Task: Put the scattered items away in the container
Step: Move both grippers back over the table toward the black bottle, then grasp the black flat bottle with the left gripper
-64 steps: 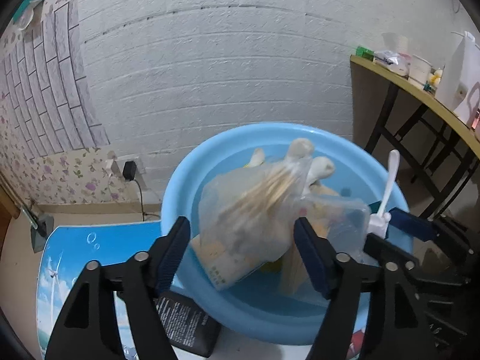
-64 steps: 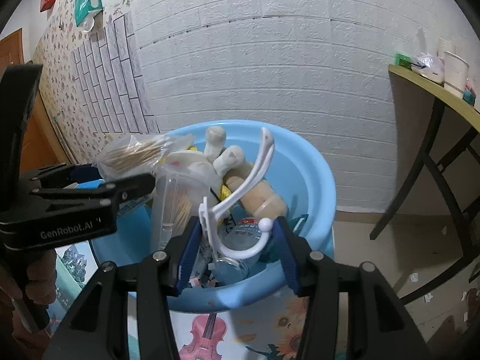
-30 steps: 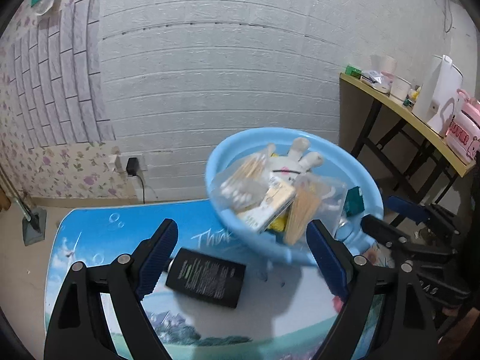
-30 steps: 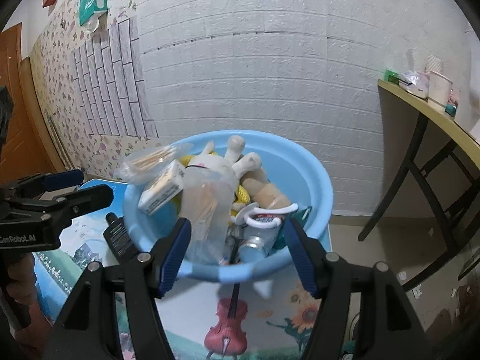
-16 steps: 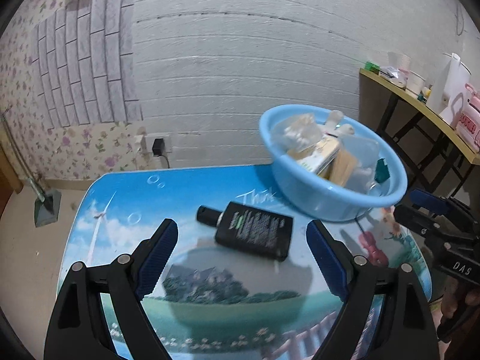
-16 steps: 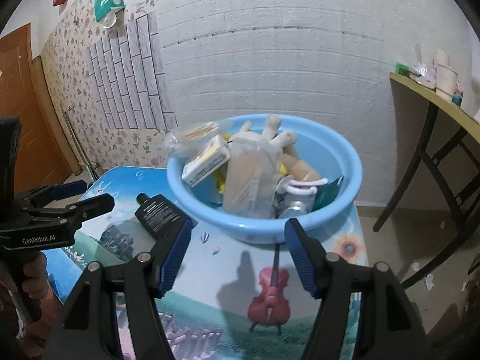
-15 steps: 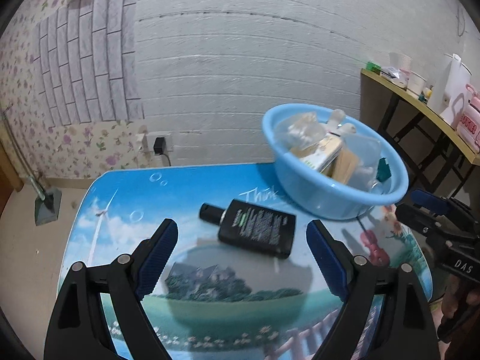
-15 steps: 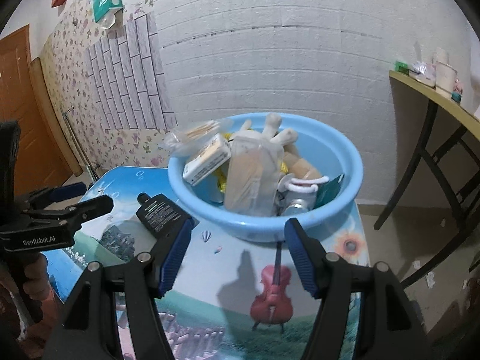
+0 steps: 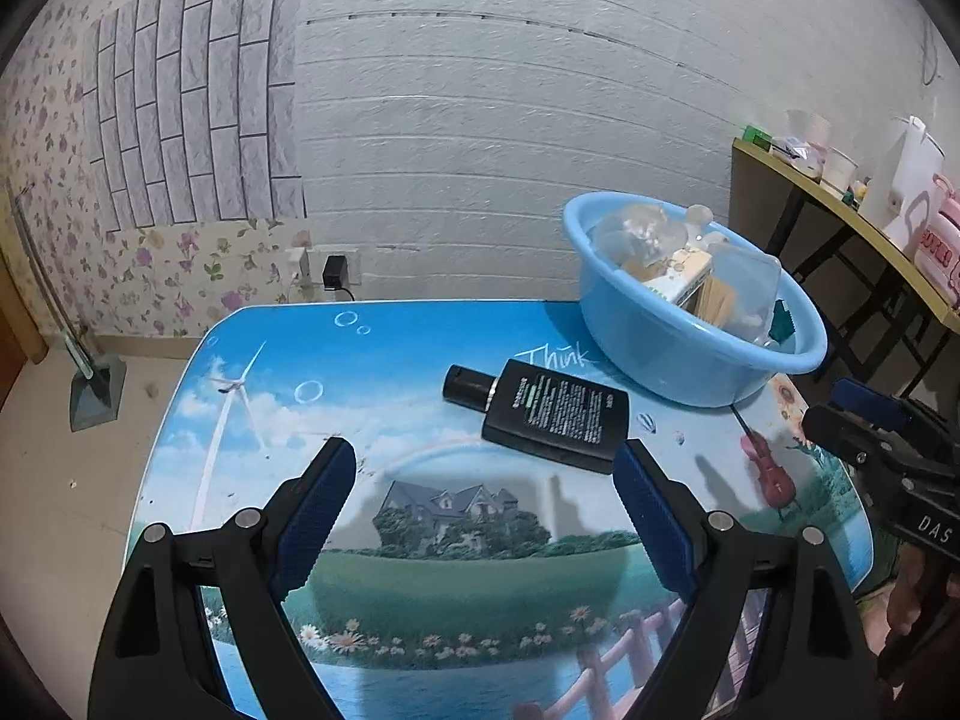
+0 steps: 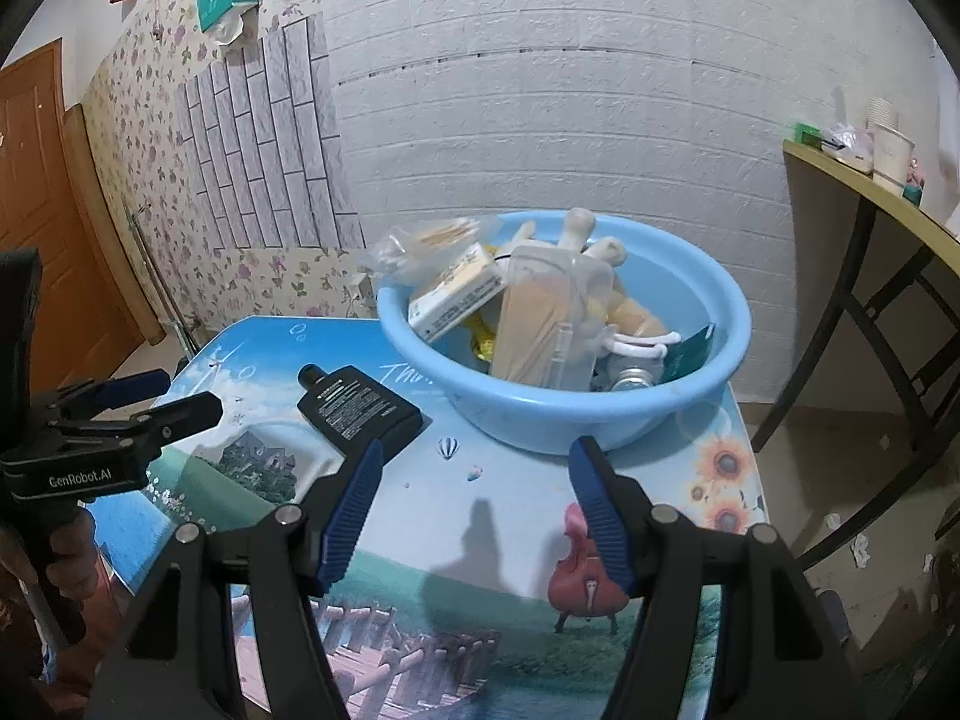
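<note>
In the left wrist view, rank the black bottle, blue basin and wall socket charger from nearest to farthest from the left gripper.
From the left gripper:
1. Black bottle, lying flat on the table just ahead, slightly right.
2. Blue basin, behind the bottle, at the table's far right.
3. Wall socket charger, on the wall beyond the table, left.

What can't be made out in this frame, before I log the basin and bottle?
- Bottom of the blue basin: both views, buried under the piled items.
- Label text on the black bottle: both views, too small to read.
- Metal item beside the white hook: right wrist view, mostly covered.
- Right gripper: left wrist view, cut off by the frame edge.
</note>
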Action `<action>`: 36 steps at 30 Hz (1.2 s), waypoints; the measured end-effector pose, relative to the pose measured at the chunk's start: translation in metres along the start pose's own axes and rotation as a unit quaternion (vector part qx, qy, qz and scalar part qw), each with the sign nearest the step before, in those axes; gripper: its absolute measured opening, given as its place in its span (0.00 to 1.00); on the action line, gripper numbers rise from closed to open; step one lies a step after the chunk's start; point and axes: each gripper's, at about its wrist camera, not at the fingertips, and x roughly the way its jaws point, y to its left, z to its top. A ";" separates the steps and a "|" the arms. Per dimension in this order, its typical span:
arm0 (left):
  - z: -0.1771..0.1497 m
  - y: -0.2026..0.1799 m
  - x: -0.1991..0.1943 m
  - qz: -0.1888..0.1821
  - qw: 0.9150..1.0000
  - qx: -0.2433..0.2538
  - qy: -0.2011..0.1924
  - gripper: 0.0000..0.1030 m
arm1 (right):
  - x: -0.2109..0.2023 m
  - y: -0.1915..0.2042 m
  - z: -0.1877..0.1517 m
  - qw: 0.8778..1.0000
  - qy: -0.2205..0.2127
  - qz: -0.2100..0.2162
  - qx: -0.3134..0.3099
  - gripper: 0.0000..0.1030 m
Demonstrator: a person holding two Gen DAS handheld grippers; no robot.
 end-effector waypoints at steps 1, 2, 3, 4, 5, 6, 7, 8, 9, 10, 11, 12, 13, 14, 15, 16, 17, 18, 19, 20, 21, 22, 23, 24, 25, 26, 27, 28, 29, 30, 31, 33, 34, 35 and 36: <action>-0.001 0.002 0.000 -0.001 1.000 -0.002 0.000 0.85 | 0.000 0.001 0.000 1.000 -0.001 0.000 0.000 0.63; -0.002 0.004 -0.001 -0.001 1.000 -0.004 0.000 0.85 | -0.001 0.003 0.000 1.000 -0.002 0.000 -0.001 0.63; -0.003 0.006 -0.001 0.001 1.000 -0.005 0.000 0.85 | 0.000 0.004 -0.001 1.000 -0.002 -0.002 0.000 0.63; -0.004 0.009 -0.001 0.004 1.000 -0.007 0.001 0.85 | 0.000 0.004 -0.002 1.000 -0.002 -0.003 0.000 0.63; -0.005 0.012 -0.001 0.005 1.000 -0.009 0.001 0.85 | 0.002 0.005 -0.003 1.000 0.000 -0.004 0.002 0.63; -0.006 0.015 -0.001 0.005 1.000 -0.013 0.001 0.85 | 0.003 0.005 -0.004 1.000 0.003 -0.006 0.003 0.63; -0.007 0.017 -0.001 0.005 1.000 -0.015 0.001 0.85 | 0.005 0.005 -0.005 1.000 0.006 -0.007 0.004 0.63; -0.008 0.019 -0.001 0.006 1.000 -0.016 0.002 0.85 | 0.006 0.006 -0.007 1.000 0.010 -0.007 0.005 0.63; -0.010 0.021 -0.001 0.008 1.000 -0.016 0.003 0.85 | 0.007 0.006 -0.008 1.000 0.012 -0.007 0.006 0.63; -0.011 0.023 -0.001 0.010 1.000 -0.017 0.004 0.85 | 0.008 0.006 -0.009 1.000 0.015 -0.006 0.007 0.63; -0.013 0.026 0.000 0.012 1.000 -0.018 0.005 0.85 | 0.010 0.006 -0.011 1.000 0.020 -0.004 0.008 0.63; -0.014 0.028 0.001 0.012 1.000 -0.021 0.008 0.85 | 0.011 0.006 -0.012 1.000 0.023 -0.004 0.009 0.63; -0.015 0.031 0.003 0.012 1.000 -0.025 0.011 0.85 | 0.014 0.006 -0.013 1.000 0.027 -0.005 0.010 0.63; -0.016 0.033 0.005 0.013 0.999 -0.027 0.013 0.85 | 0.017 0.006 -0.014 0.999 0.031 -0.004 0.011 0.63; -0.017 0.036 0.007 0.014 0.999 -0.029 0.016 0.85 | 0.020 0.006 -0.016 0.999 0.037 -0.005 0.012 0.63; -0.018 0.038 0.010 0.013 0.999 -0.031 0.019 0.85 | 0.023 0.007 -0.017 0.999 0.042 -0.005 0.014 0.63; -0.018 0.038 0.013 0.011 0.999 -0.032 0.021 0.85 | 0.027 0.007 -0.018 0.999 0.047 -0.002 0.017 0.63; -0.019 0.038 0.016 0.009 0.999 -0.031 0.024 0.85 | 0.031 0.008 -0.019 0.998 0.053 0.001 0.017 0.63; -0.018 0.037 0.018 0.007 0.999 -0.027 0.027 0.85 | 0.033 0.009 -0.019 0.998 0.056 0.004 0.017 0.63; -0.017 0.035 0.021 0.004 0.999 -0.023 0.029 0.85 | 0.036 0.011 -0.019 0.998 0.059 0.005 0.015 0.63; -0.015 0.033 0.024 0.002 0.999 -0.018 0.031 0.85 | 0.038 0.013 -0.019 0.998 0.061 0.004 0.015 0.63; -0.013 0.031 0.028 -0.001 0.999 -0.014 0.034 0.85 | 0.040 0.014 -0.019 0.998 0.064 0.003 0.015 0.63; -0.010 0.028 0.031 -0.005 0.999 -0.011 0.036 0.85 | 0.044 0.014 -0.018 0.998 0.067 0.002 0.016 0.63; -0.007 0.025 0.034 -0.011 0.999 -0.010 0.037 0.85 | 0.046 0.014 -0.018 0.997 0.068 0.001 0.018 0.63; -0.005 0.022 0.037 -0.019 0.999 -0.009 0.039 0.89 | 0.048 0.013 -0.018 0.997 0.070 0.001 0.020 0.63; -0.003 0.018 0.040 -0.027 0.999 -0.007 0.040 0.91 | 0.051 0.013 -0.018 0.997 0.073 0.000 0.022 0.63; -0.001 0.013 0.044 -0.036 0.999 -0.003 0.041 0.94 | 0.053 0.012 -0.018 0.997 0.075 0.000 0.023 0.63; 0.000 0.007 0.049 -0.041 0.998 0.004 0.043 0.94 | 0.055 0.011 -0.019 0.997 0.078 -0.002 0.025 0.63; 0.001 0.000 0.056 -0.041 0.998 0.012 0.049 0.94 | 0.057 0.010 -0.019 0.996 0.080 -0.003 0.027 0.63; 0.002 -0.004 0.060 -0.041 0.998 0.018 0.054 0.94 | 0.059 0.009 -0.020 0.996 0.083 -0.003 0.029 0.63; 0.002 -0.009 0.066 -0.042 0.997 0.023 0.059 0.94 | 0.060 0.008 -0.020 0.996 0.084 -0.004 0.030 0.63; 0.003 -0.018 0.076 -0.044 0.996 0.031 0.070 0.94 | 0.063 0.005 -0.021 0.996 0.088 -0.005 0.032 0.63; 0.004 -0.022 0.081 -0.041 0.996 0.035 0.075 0.94 | 0.064 0.004 -0.021 0.995 0.089 -0.006 0.034 0.63; 0.003 -0.024 0.084 -0.039 0.995 0.037 0.078 0.94 | 0.065 0.002 -0.021 0.995 0.089 -0.005 0.037 0.63; 0.003 -0.026 0.088 -0.038 0.995 0.038 0.083 0.94 | 0.067 0.000 -0.022 0.995 0.089 -0.004 0.041 0.63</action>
